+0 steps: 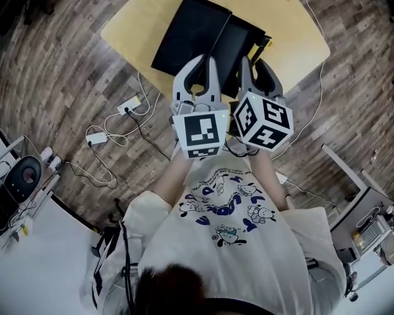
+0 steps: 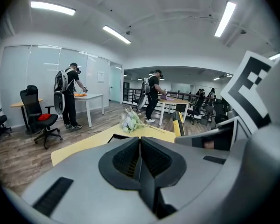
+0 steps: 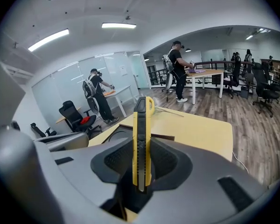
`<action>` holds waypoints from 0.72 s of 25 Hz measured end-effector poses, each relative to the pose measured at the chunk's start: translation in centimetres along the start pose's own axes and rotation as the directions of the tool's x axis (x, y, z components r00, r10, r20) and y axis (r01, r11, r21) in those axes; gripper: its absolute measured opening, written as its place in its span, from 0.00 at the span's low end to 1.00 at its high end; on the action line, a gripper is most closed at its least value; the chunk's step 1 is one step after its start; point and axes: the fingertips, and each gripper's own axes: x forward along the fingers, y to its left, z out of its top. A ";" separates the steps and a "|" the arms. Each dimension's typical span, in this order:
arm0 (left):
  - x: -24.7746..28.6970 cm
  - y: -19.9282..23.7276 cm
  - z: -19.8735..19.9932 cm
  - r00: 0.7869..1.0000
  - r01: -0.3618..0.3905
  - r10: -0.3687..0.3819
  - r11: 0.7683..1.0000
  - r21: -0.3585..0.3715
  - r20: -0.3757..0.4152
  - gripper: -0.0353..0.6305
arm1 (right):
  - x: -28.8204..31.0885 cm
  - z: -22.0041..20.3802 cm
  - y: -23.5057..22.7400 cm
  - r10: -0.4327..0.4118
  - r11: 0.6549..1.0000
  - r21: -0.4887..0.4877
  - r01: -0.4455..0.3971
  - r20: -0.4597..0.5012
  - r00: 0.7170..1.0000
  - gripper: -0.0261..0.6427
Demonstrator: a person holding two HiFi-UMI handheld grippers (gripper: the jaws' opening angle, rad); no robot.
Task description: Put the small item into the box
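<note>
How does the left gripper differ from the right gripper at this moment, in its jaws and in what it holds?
Jaws: the left gripper has its pads together, while the right gripper has its pads apart.
Load: the left gripper holds nothing; the right gripper clamps a yellow utility knife, upright.
Shared: both are grey and are held side by side near the black box.

The utility knife [image 3: 140,143] between the grey right gripper's [image 3: 141,158] black ribbed pads [image 3: 168,160] is yellow with a black slider strip. Beyond the fingers [image 3: 113,161], the table [image 3: 200,129] is pale yellow, the box [image 1: 197,35] black, the floor [image 3: 252,111] grey-brown wood-grain.
</note>
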 end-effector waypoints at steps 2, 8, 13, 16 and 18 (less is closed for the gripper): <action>0.7 0.2 -0.7 1.000 0.009 -0.009 1.000 -0.004 -0.022 0.09 | 0.8 -0.7 -0.3 -0.014 1.000 0.015 0.015 -0.027 1.000 0.23; 2.3 1.4 -2.7 0.997 0.020 -0.021 1.000 -0.017 -0.069 0.09 | 3.4 -3.0 -0.8 -0.052 0.997 0.044 0.057 -0.111 0.993 0.23; 4.0 2.1 -4.4 0.995 0.011 -0.014 1.000 -0.030 -0.102 0.09 | 5.7 -5.0 -1.6 -0.071 0.994 0.064 0.084 -0.183 0.980 0.23; 4.1 2.8 -5.3 0.992 0.009 -0.013 0.999 -0.036 -0.126 0.09 | 6.5 -6.5 -1.5 -0.078 0.991 0.084 0.101 -0.238 0.968 0.23; 4.3 3.3 -5.8 0.991 0.007 -0.012 0.999 -0.040 -0.136 0.09 | 7.1 -7.5 -1.4 -0.080 0.988 0.102 0.112 -0.276 0.958 0.23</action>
